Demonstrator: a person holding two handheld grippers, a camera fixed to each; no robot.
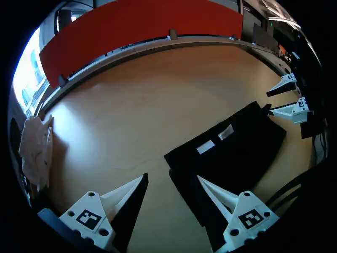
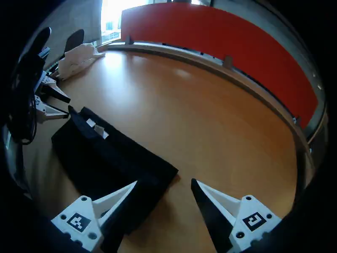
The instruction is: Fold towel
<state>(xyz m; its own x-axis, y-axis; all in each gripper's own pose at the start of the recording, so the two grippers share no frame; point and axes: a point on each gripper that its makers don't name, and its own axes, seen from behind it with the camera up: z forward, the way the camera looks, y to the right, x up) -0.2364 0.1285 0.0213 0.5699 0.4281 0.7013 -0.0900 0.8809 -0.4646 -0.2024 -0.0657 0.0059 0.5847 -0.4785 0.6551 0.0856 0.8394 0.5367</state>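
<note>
Black towel (image 1: pixel 236 143) is lying limp, light, half-folded on surface (image 1: pixel 139 109); left gripper (image 1: pixel 170 197) and right gripper (image 2: pixel 162 197) are gaping apart; corners looking easiest to pinch.

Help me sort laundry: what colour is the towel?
The towel is black, with two white labels; clearest in the left gripper view.

The towel (image 1: pixel 236 143) is black with two white labels (image 1: pixel 205 147). The surface (image 1: pixel 147 97) is orange-brown wood and the panel (image 1: pixel 139 25) red. The left gripper (image 1: pixel 172 176) and right gripper (image 2: pixel 164 181) are white, with black inner faces and black-and-white square markers (image 1: pixel 88 219). The cloth (image 1: pixel 36 143) is cream.
</note>
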